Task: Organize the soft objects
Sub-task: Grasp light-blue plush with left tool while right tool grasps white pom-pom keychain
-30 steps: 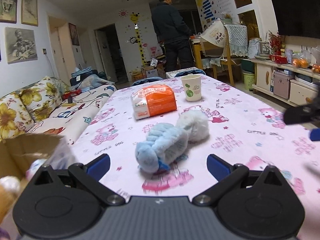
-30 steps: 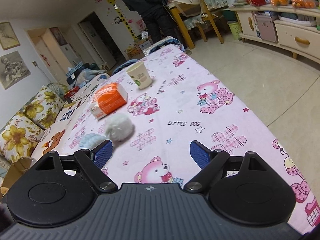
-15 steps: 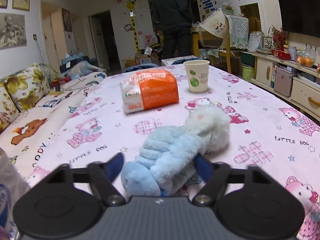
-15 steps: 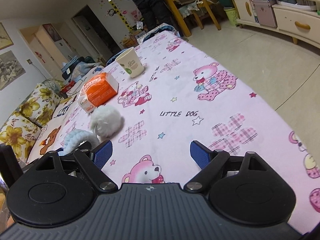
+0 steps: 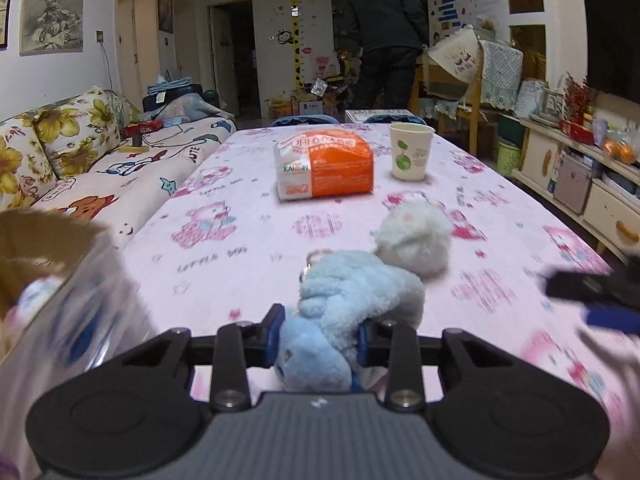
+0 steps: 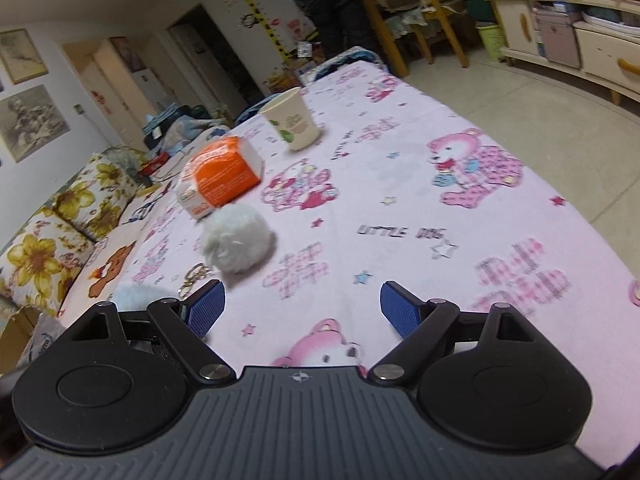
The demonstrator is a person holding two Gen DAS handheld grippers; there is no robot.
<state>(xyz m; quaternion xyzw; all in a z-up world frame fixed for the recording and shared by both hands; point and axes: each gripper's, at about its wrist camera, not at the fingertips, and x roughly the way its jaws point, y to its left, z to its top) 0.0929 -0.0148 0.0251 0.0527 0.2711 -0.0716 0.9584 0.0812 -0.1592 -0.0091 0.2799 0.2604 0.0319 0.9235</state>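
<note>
Left wrist view: left gripper (image 5: 320,336) clamped on the near end of the blue plush toy (image 5: 352,300); jaws wide a second ago, have just been closing, pads now pressing into the fleece on both sides.
Meaning for task: grasp looks made, lift and carry not yet begun; toy resting on the pink tablecloth (image 5: 240,240), far end touching the white pom-pom (image 5: 414,236).
Key ring: small metal ring (image 5: 314,258) at the toy's top, likely to dangle once lifted.
Right wrist view: right gripper (image 6: 302,308) spread wide, nothing between its pads, hovering over bare cloth near the table edge.
Next soft thing: white pom-pom just ahead and left of the right gripper, free to take.
Destination: cardboard box (image 5: 36,248) at the table's left edge, blurred; probably where the soft things go, contents not readable.
Other things: orange tissue pack (image 5: 324,168) and paper cup (image 5: 410,152) further up the table, well apart from the toys.
Obstacles: none on the path to the box; pom-pom may get dragged along with the blue toy.
Background: person (image 5: 382,36) standing at the far end, back turned, well away.
</note>
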